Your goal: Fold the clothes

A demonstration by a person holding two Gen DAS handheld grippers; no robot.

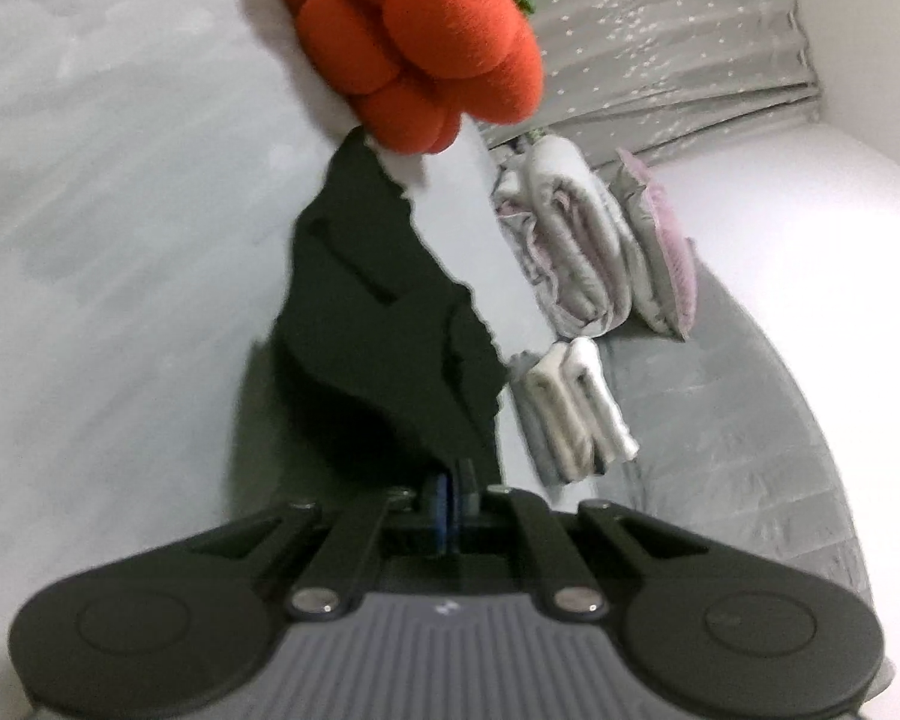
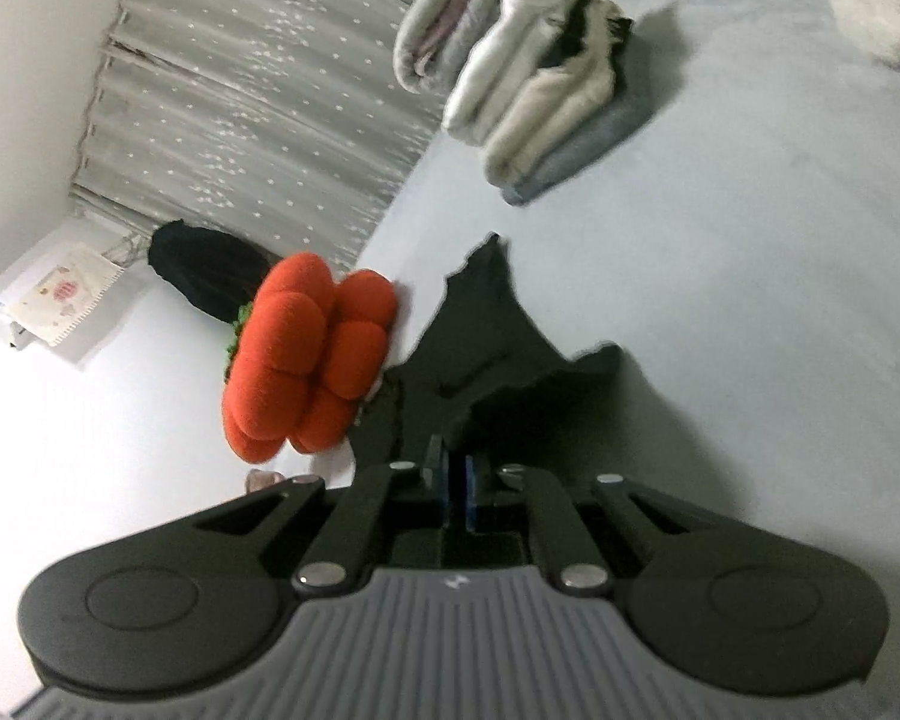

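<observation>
Between both grippers' closed fingers [image 1: 450, 480] [image 2: 453, 468], dark garment [image 1: 366, 324] [image 2: 498, 360] pinched

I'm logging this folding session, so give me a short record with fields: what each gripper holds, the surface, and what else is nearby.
left gripper: jaws shut on the dark garment
right gripper: jaws shut on the same garment, at another edge
garment state: lifted, hanging over the bed
surface: pale grey bed sheet
nearby: orange plush cushion; stack of folded clothes; rolled quilt
backdrop: grey curtain
</observation>
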